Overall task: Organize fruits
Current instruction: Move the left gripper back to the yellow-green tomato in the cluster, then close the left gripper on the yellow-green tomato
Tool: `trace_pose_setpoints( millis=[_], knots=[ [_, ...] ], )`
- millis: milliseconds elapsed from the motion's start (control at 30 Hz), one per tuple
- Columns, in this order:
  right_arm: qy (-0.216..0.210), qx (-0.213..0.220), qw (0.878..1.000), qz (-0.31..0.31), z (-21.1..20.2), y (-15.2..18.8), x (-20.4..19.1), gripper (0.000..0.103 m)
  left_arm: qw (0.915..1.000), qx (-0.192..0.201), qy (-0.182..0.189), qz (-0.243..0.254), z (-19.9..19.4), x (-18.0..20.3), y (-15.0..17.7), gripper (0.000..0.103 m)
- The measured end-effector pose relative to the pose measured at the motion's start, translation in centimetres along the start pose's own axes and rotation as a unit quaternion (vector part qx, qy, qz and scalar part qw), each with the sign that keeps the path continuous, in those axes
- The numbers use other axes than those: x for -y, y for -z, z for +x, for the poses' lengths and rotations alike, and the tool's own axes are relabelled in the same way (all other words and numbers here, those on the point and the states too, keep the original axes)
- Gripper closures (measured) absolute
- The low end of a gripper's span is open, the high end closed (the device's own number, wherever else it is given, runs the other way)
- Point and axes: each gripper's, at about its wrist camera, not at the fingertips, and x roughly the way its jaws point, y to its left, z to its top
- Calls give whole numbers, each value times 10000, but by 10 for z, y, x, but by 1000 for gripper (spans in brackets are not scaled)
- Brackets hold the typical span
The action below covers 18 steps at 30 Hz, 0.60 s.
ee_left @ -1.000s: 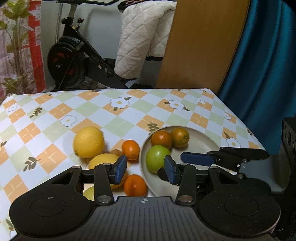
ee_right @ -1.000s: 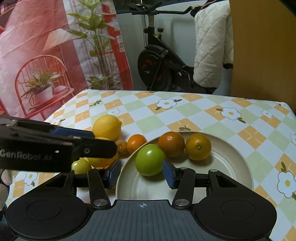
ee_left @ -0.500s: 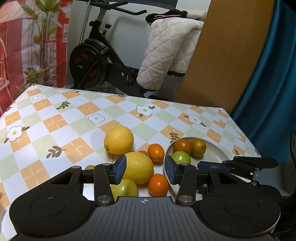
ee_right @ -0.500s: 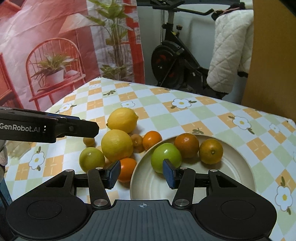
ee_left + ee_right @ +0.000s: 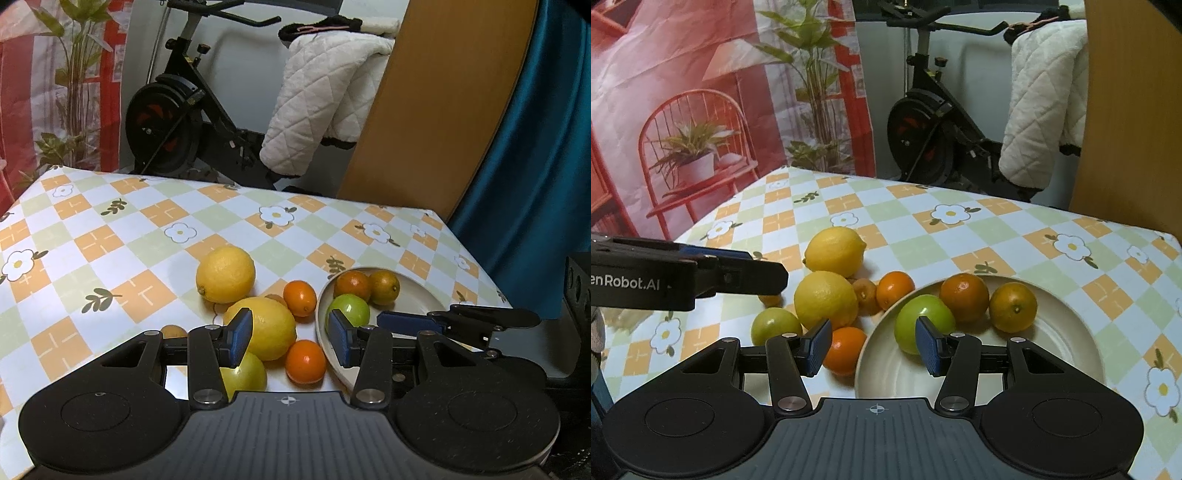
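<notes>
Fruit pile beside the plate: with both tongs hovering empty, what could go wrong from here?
1. The near orange touches the big lemon and lies close to the plate rim; the open left tongs closing there may nudge a neighbour, perhaps rolling it.
2. The right tongs hang over that same rim, so both pairs could collide.
3. The green apple sits near the plate's edge; a bump might push it off.

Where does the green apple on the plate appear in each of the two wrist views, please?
Left wrist view: the green apple sits right of centre, at the plate's near-left edge, just above the right blue pad.
Right wrist view: the green apple is at centre, on the plate's left side.
Shared landmark: the exercise bike behind the table.
</notes>
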Motion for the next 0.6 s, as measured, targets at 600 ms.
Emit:
trace_pose_setpoints(
  millis=[600],
  knots=[
    [50,121,9999,36,0,0,-10,57,9996,-234,-112,-63,-2,-22,1,55]
  ],
)
